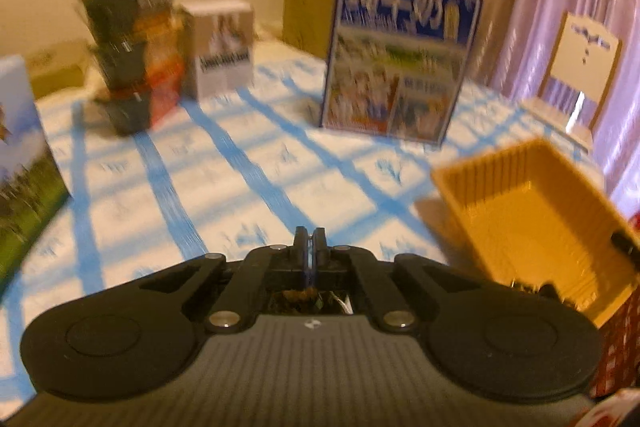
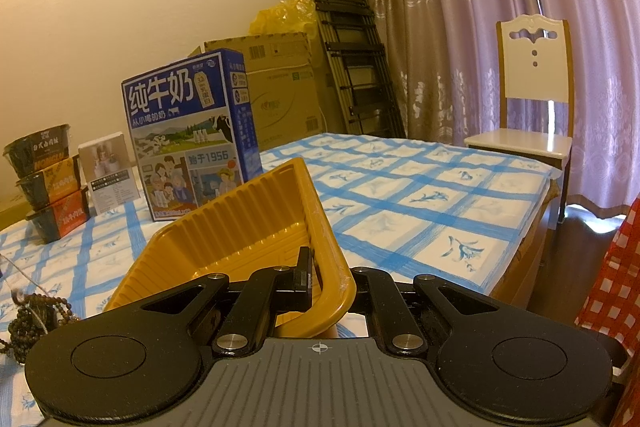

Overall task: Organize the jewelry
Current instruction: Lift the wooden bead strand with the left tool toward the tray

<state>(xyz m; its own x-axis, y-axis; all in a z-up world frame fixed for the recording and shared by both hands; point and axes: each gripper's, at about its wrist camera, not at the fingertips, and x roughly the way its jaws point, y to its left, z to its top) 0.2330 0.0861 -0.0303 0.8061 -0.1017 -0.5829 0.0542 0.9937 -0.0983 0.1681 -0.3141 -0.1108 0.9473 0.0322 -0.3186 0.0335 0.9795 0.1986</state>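
Note:
A string of dark brown beads (image 2: 36,315) lies on the blue-checked tablecloth at the left of the right wrist view. A thin thread (image 2: 24,273) runs taut from it up toward the left edge. My left gripper (image 1: 310,243) is shut, its fingers pressed together, and brown beads (image 1: 298,293) show just beneath them. My right gripper (image 2: 320,267) is shut on the near rim of a yellow ribbed tray (image 2: 240,227), which it holds tilted. One of its fingers sits inside the tray and the wall hides the other. In the blurred left wrist view the tray (image 1: 532,203) is at the right.
A blue milk carton box (image 2: 188,135) stands mid-table. Stacked noodle bowls (image 2: 48,183) and a small white box (image 2: 108,171) sit at the back left. Another picture box (image 1: 20,155) stands at the left. A chair (image 2: 532,87) and the table's edge (image 2: 520,239) are on the right.

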